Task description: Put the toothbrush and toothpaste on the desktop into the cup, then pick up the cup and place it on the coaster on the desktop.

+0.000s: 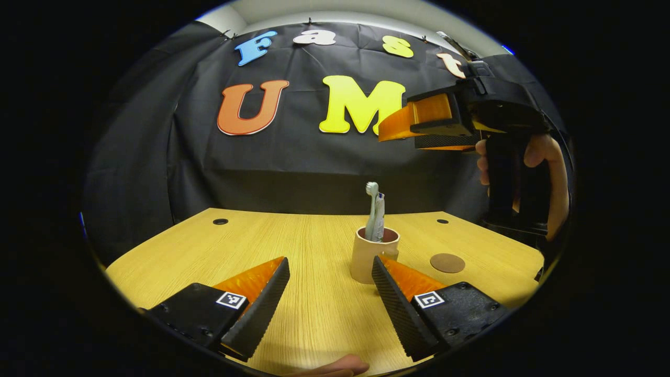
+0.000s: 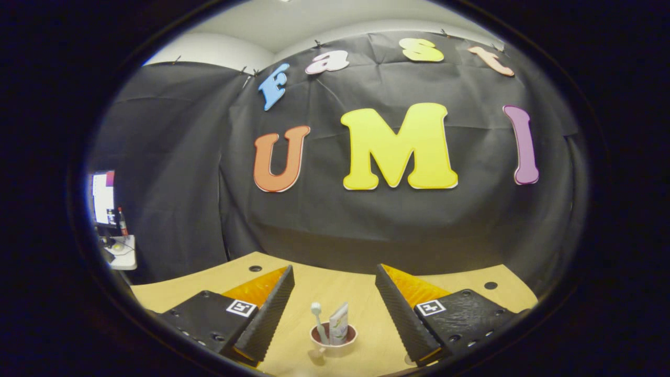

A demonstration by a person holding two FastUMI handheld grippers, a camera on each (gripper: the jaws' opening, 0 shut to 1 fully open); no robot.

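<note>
A beige cup stands upright on the wooden desk with a toothbrush and a toothpaste tube standing in it. A round brown coaster lies to the cup's right, apart from it. My left gripper is open near the desk, the cup just ahead of its right finger. In the left gripper view the right gripper hovers high above the cup, held by a hand. From above, my open right gripper looks down on the cup, toothbrush and toothpaste tube.
Cable holes sit near the desk's back corners. A fingertip shows at the front edge. Beyond the booth's left side stands a small table with a screen.
</note>
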